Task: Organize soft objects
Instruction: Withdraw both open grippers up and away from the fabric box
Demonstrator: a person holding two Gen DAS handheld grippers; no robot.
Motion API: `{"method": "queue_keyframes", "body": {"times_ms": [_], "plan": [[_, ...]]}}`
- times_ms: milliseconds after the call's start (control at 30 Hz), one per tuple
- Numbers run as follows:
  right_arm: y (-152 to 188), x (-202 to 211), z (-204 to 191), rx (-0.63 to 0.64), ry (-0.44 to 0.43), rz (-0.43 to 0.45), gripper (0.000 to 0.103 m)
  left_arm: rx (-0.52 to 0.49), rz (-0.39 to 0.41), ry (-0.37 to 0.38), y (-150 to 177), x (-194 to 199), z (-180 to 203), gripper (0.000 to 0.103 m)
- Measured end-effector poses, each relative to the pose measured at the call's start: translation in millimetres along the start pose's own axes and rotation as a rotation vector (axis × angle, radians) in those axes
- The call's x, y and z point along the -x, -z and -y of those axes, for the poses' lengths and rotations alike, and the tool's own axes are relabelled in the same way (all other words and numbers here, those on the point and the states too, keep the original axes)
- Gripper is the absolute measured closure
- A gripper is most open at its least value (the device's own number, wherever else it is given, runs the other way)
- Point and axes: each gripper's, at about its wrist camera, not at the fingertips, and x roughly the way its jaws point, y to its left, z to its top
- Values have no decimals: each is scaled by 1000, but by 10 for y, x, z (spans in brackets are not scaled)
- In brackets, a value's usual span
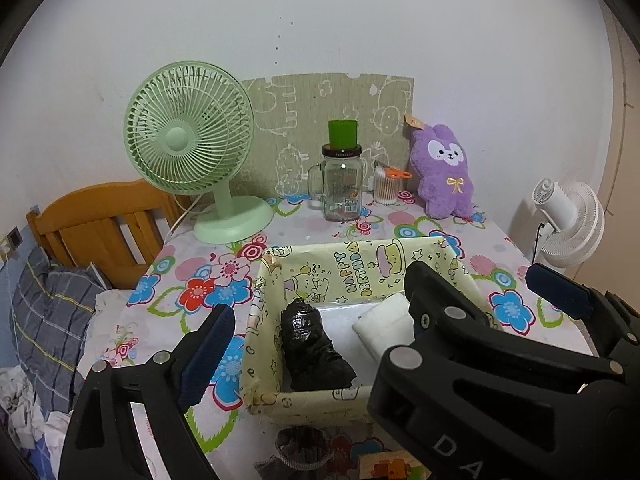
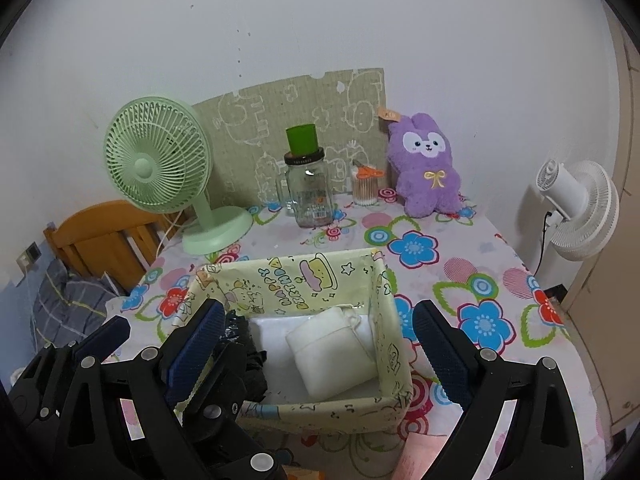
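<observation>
A pale yellow fabric box (image 1: 352,264) printed "Happy Birthday" stands on the flowered table; it also shows in the right wrist view (image 2: 394,364). Inside lie a crumpled black bag (image 1: 312,348) on the left and a white soft pouch (image 1: 384,326) (image 2: 334,350) on the right. A purple plush rabbit (image 1: 442,170) (image 2: 426,162) leans on the back wall. My left gripper (image 1: 320,328) is open and empty over the box. My right gripper (image 2: 316,344) is open and empty over the box too. A grey drawstring pouch (image 1: 300,452) lies in front of the box.
A green desk fan (image 1: 188,136) stands at the back left. A glass jar with a green cup on it (image 1: 342,184) and a cotton-swab holder (image 1: 386,186) stand at the back. A white fan (image 2: 576,210) stands off the right edge. A wooden bed frame (image 1: 100,224) is at left.
</observation>
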Motion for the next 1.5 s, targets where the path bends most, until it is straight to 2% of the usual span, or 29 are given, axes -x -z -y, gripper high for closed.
{"method": "queue_keyframes", "body": {"times_ms": [867,1233,1500], "plan": [[252,654,-51,36,-10,67,6,10,72,12,278,596,11,10],[490,901,-76,56,34,107,6,5,95,27,510,790,18,10],[701,946,-59,52,45,75,6,6,73,43,719,813,32,10]]}}
